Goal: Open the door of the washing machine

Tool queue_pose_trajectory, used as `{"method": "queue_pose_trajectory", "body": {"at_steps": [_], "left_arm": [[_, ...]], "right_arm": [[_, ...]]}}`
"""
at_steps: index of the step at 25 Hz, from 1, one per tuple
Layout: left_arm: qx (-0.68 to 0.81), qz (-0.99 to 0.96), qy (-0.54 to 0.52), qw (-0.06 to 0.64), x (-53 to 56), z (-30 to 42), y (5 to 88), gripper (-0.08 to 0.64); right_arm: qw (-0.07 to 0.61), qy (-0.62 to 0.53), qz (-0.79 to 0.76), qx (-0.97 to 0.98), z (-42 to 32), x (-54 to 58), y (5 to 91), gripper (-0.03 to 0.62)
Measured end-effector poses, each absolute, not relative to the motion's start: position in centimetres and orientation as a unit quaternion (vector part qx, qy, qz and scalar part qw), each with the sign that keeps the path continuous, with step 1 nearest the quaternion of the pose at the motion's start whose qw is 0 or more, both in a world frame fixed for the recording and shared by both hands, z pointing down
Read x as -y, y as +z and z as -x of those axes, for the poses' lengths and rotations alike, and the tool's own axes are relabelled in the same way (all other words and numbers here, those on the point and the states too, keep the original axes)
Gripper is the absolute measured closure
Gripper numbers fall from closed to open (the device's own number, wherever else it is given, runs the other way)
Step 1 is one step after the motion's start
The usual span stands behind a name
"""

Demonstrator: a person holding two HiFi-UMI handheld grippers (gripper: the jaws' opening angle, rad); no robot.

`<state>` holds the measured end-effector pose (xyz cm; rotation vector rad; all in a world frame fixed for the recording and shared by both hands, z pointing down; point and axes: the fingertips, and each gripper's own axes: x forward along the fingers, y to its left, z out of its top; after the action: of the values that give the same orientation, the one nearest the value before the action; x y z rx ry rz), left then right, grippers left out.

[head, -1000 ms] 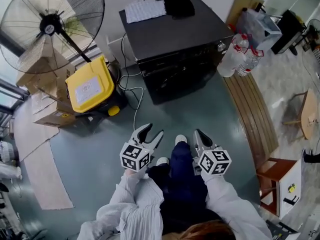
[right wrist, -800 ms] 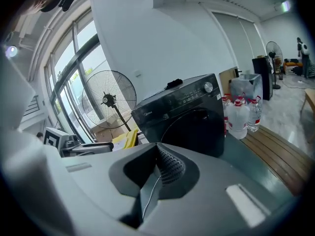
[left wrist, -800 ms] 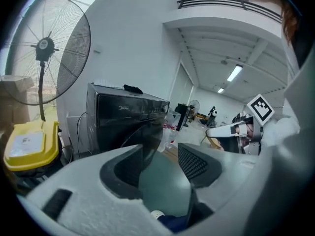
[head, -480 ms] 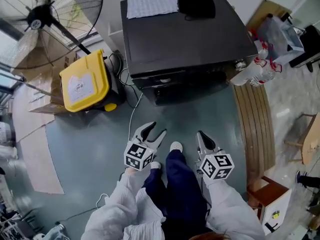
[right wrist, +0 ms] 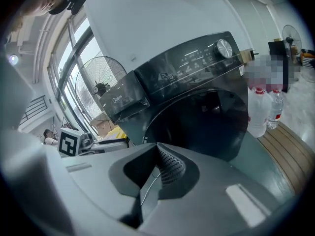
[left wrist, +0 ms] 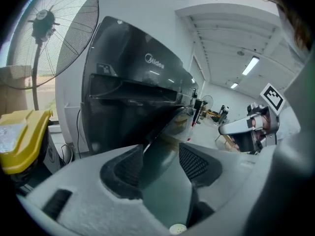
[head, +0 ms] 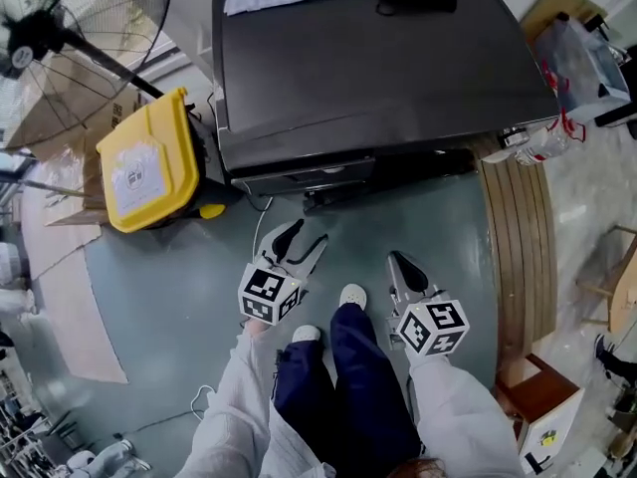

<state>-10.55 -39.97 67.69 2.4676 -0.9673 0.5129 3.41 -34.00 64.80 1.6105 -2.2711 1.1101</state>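
Left gripper, jaws just opened wider, holds nothing; right gripper is clenched empty. Ahead of both, not yet within touch, the black front-loading washing machine has its round dark glass door shut. I should hook its edge squarely, then pull.

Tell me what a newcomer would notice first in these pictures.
The big black washing machine fills the top of the head view, its round dark door on the front. To its left stand a bright yellow bin and a large fan. Below, the left tongs have just been opening on nothing, while the right tongs are shut.
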Motion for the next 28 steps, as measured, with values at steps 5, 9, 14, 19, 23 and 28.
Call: {"method": "queue_pose_trajectory", "body": {"at_steps": [5, 9, 14, 19, 23, 28], "left_arm": [[0.341, -0.894, 0.202, 0.209, 41.8, 10.2, 70.8, 0.318], [0.329, -0.892, 0.233, 0.206, 42.5, 9.3, 74.0, 0.319], [0.339, -0.88, 0.262, 0.203, 43.7, 8.7, 76.1, 0.36], [0.342, -0.876, 0.301, 0.162, 44.7, 8.5, 76.3, 0.405], [0.353, -0.871, 0.306, 0.152, 44.4, 8.5, 76.3, 0.422], [0.354, -0.87, 0.308, 0.149, 44.0, 9.5, 76.6, 0.437]], "right_arm": [[0.071, 0.388, -0.536, 0.746, -3.6, 34.6, 67.7, 0.58], [0.076, 0.397, -0.529, 0.746, -3.6, 34.4, 69.4, 0.58], [0.09, 0.407, -0.528, 0.74, -5.1, 34.1, 70.7, 0.58], [0.092, 0.411, -0.525, 0.739, -5.7, 34.3, 71.3, 0.58], [0.095, 0.409, -0.526, 0.739, -5.4, 34.0, 71.2, 0.58], [0.102, 0.398, -0.53, 0.741, -4.0, 32.7, 70.6, 0.58]]}}
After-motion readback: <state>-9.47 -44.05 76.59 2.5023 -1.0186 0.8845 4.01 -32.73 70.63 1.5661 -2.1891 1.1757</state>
